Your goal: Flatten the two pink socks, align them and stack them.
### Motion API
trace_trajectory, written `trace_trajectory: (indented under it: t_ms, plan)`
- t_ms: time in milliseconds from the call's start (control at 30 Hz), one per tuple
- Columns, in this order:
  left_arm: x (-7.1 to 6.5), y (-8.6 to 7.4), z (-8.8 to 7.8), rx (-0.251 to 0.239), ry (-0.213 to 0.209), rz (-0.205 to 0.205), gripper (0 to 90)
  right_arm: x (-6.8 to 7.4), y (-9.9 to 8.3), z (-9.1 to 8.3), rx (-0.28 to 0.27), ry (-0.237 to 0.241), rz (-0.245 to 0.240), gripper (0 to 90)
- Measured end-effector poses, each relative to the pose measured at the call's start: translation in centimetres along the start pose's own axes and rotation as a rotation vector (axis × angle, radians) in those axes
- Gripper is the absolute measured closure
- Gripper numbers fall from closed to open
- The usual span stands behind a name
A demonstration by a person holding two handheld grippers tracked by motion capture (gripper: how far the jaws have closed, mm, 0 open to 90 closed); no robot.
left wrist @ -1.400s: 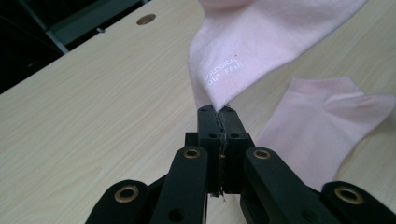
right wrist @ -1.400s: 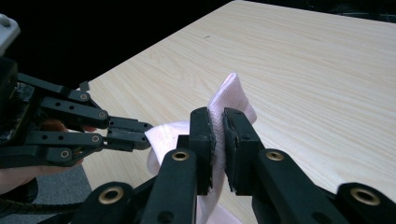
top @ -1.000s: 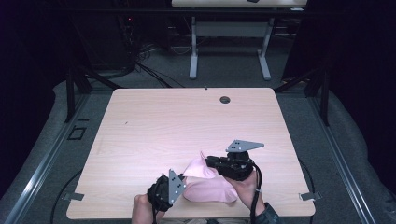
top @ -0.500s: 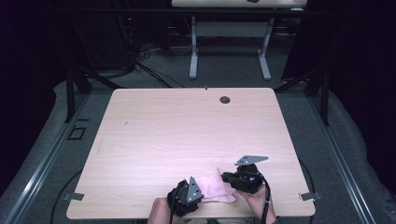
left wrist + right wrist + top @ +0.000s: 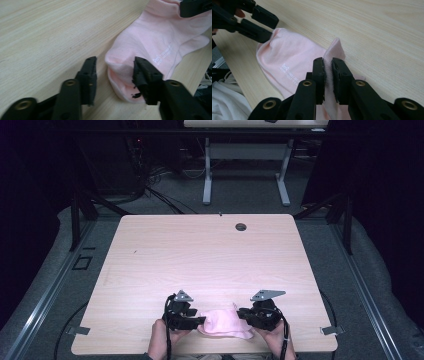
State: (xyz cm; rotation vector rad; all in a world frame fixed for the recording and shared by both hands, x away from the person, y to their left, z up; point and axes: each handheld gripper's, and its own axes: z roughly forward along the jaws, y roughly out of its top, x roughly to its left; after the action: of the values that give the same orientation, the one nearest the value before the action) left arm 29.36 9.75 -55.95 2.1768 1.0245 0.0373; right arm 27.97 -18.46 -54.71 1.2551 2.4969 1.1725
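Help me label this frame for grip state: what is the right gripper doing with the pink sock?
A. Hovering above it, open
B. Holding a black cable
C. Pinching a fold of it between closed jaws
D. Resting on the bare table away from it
C: in the right gripper view, the right gripper has its jaws pressed together on a raised fold of the pink sock.

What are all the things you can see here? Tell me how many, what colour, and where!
sock: one, pale pink with small white print, lying near the front edge of the table between the two grippers
table: one, light wood, in the middle of the room
round hole cap: one, dark, near the table's far edge
second table: one, white legs, behind on the grey floor
left gripper: one, black, jaws apart around the sock's end after just closing a little, one pad touching the cloth
right gripper: one, black, pinching a fold of the sock
hands: two, at the table's front edge, holding the grippers
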Motion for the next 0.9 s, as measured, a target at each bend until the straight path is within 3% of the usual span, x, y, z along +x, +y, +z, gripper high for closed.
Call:
trace_trajectory:
  t_ms: [100, 133, 167, 333, 500, 567, 600, 667, 700, 733, 833, 867, 900]
  plan:
    - [-0.2, 0.2, 0.1, 0.002, 0.004, 0.026, 80.8, 0.1, 0.0, -0.2, -0.014, -0.003, -0.002, 80.8]
    - [-0.4, 0.2, 0.1, 0.002, 0.013, 0.04, 80.8, 0.2, 0.0, -0.4, -0.009, -0.003, -0.006, 80.8]
    - [-0.7, 0.3, 0.1, 0.002, 0.032, 0.062, 89.3, 0.3, 0.0, -0.6, -0.017, -0.003, -0.013, 80.9]
    - [-1.0, 0.5, 0.1, 0.012, 0.048, 0.092, 89.9, 0.8, 0.1, -1.5, -0.038, 0.0, -0.018, 80.9]
    - [-1.2, 0.6, -0.5, 0.001, 0.048, 0.11, 90.0, 1.7, 0.2, -2.9, -0.071, 0.033, 0.006, 80.9]
    - [-1.1, 0.7, -0.7, -0.006, 0.054, 0.108, 90.0, 1.9, 0.1, -3.4, -0.08, 0.046, 0.033, 80.9]
    - [-0.9, 0.7, -0.7, -0.005, 0.052, 0.102, 90.0, 1.7, -0.3, -3.3, -0.075, 0.03, 0.059, 80.8]
    - [-1.0, 0.6, -0.7, -0.01, 0.046, 0.092, 89.8, 1.0, -1.1, -2.4, -0.054, 0.019, 0.106, 80.5]
    - [-1.0, 0.6, -0.7, -0.01, 0.046, 0.092, 89.4, 0.6, -1.5, -2.0, -0.037, 0.011, 0.113, 80.5]
    - [-1.4, 0.6, -0.8, -0.014, 0.026, 0.084, 84.7, 0.4, -2.0, -1.6, -0.028, -0.004, 0.118, 80.4]
    - [-2.2, 0.7, -1.0, -0.012, 0.022, 0.085, 66.5, 0.2, -2.5, -1.2, -0.03, -0.009, 0.134, 80.1]
    - [-2.6, 0.8, -1.0, -0.007, 0.026, 0.09, 66.5, 0.2, -2.6, -1.2, -0.024, -0.021, 0.129, 80.0]
    - [-3.3, 0.9, -0.7, 0.008, 0.064, 0.105, 55.9, 0.4, -2.8, -1.2, -0.033, -0.037, 0.125, 79.9]
